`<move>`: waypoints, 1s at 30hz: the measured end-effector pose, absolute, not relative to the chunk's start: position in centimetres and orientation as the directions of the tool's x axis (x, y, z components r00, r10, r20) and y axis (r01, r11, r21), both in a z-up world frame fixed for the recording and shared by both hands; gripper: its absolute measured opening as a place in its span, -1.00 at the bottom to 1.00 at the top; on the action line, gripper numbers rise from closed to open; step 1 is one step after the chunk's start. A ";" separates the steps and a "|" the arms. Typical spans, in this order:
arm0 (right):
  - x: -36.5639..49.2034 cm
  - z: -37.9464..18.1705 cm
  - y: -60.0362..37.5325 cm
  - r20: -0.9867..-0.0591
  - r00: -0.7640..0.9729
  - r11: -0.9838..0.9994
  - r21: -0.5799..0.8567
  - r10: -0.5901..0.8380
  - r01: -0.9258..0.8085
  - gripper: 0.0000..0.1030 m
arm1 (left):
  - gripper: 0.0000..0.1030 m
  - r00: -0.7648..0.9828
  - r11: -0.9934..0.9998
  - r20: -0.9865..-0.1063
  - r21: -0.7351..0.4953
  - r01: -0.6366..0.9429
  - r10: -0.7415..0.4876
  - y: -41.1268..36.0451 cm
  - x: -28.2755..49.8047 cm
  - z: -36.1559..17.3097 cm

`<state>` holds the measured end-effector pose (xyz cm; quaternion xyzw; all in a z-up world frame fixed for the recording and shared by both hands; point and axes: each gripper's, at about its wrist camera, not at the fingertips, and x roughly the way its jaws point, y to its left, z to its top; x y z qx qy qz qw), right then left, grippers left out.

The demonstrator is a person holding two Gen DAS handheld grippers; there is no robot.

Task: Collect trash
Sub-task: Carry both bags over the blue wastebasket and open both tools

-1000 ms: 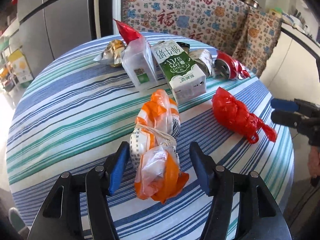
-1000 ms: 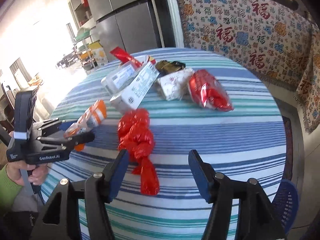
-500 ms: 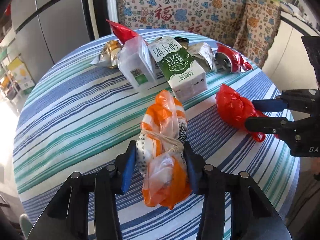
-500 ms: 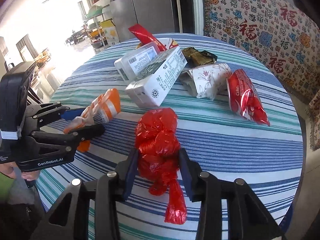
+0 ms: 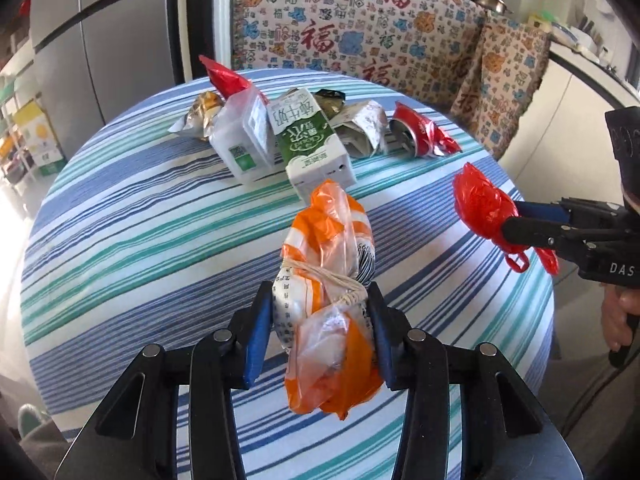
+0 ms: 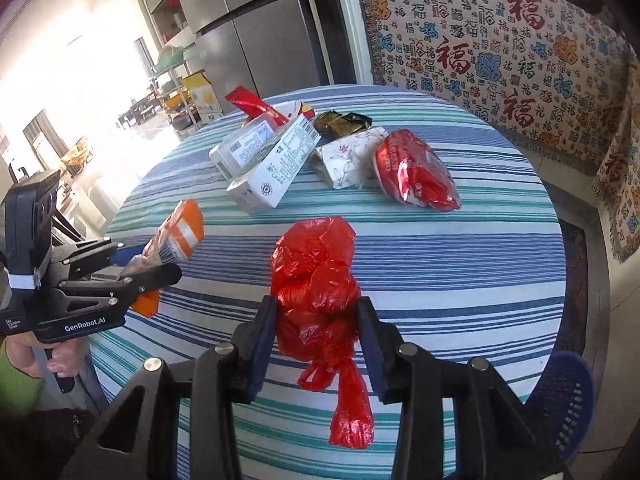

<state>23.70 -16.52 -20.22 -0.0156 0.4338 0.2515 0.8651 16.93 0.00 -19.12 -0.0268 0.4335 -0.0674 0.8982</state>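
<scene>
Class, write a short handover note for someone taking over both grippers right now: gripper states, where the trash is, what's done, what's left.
Left gripper: shut on the tied orange-and-white plastic bag.
Right gripper: shut on the knotted red plastic bag.
On the striped round table: green-and-white milk carton, clear plastic box, crushed red can, folded paper packet, wrappers behind.
Done: both bags gripped.
Left: bin them, perhaps in the blue basket, then collect the rest.

Two tied bags [image 5: 328,280]; one carton [image 5: 308,140]

glossy plastic bags [image 6: 316,276], matt cloth tbl cover [image 5: 120,232]
</scene>
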 end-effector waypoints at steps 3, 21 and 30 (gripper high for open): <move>23.7 -19.8 -18.3 -0.746 0.520 0.886 0.204 0.416 -0.416 -0.22 | -0.12 0.619 0.985 -0.766 -0.124 0.120 -0.172 -2.0 17.1 -18.4; 20.8 -17.8 -37.1 -0.679 0.701 0.962 0.270 0.219 -0.040 -0.22 | -0.12 0.573 0.913 -0.724 -0.208 0.351 -0.385 -20.9 22.7 -15.9; 19.5 -19.5 -45.6 -0.717 0.692 0.956 0.251 0.080 0.150 -0.22 | -0.12 0.472 0.863 -0.755 -0.242 0.444 -0.455 -30.5 25.4 -17.8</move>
